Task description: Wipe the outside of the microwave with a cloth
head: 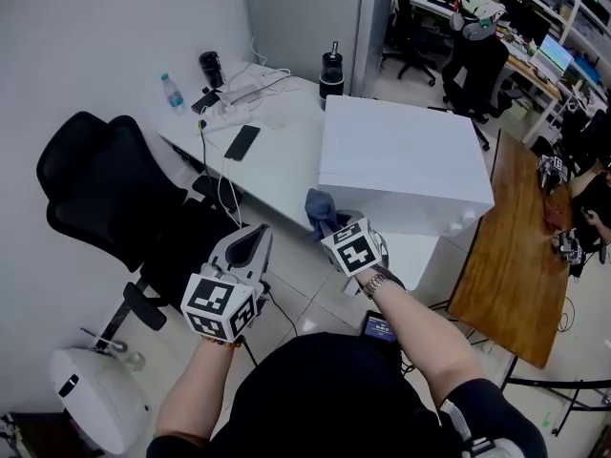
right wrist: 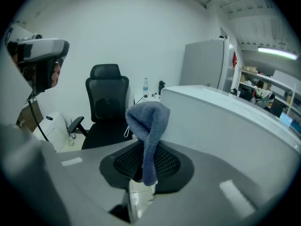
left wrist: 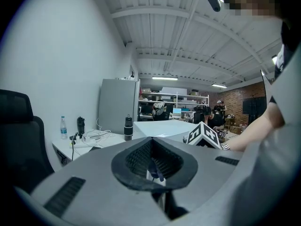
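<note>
Office floor (head: pixel 298 289) below; right gripper (head: pixel 331 227) tilted down, fingers (right wrist: pixel 167 164) pinching cloth (head: pixel 320 208); left gripper (head: pixel 254 235) near-level, fingers (left wrist: pixel 136 160) together.

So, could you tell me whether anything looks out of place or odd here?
Nothing looks spilled or broken. Only the blue cloth seems odd: the right gripper pinches it by one end in its jaws, so it stands up bunched rather than spread flat for wiping.

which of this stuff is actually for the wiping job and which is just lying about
For the job: blue cloth, clamped in the right gripper; white microwave.
Lying about: water bottle; black phone; black flask; office chair.
</note>
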The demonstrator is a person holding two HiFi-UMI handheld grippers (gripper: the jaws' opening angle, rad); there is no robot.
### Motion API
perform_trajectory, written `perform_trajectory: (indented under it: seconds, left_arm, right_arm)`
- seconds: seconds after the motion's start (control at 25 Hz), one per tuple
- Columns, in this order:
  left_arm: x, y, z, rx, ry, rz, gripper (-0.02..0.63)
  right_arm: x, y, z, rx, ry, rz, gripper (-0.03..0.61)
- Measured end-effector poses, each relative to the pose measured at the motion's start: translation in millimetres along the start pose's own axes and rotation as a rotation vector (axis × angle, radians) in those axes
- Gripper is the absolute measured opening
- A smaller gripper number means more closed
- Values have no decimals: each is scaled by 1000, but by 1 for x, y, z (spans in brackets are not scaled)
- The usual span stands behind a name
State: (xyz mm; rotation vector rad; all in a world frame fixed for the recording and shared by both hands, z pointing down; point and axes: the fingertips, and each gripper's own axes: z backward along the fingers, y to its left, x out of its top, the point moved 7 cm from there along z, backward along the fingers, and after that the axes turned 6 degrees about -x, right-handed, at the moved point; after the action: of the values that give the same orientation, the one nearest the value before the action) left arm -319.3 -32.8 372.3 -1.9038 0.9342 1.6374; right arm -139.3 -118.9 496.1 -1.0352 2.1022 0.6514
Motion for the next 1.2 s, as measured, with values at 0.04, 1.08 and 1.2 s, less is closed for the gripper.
perform_trajectory:
  seconds: [0.04,1.08,1.2]
  left_arm:
    - [0,3,-1,0,3,0,5]
    - [8,-34,-68,-160,31,-24,5]
    - [11,-50,-81,-181,31,-24,5]
  right_arm:
    - [1,-2,-4,-5,3,-9,61]
    - [-44,-81,35,-166,18,-166,61]
    - [-58,-101,49,-201,25,-183,61]
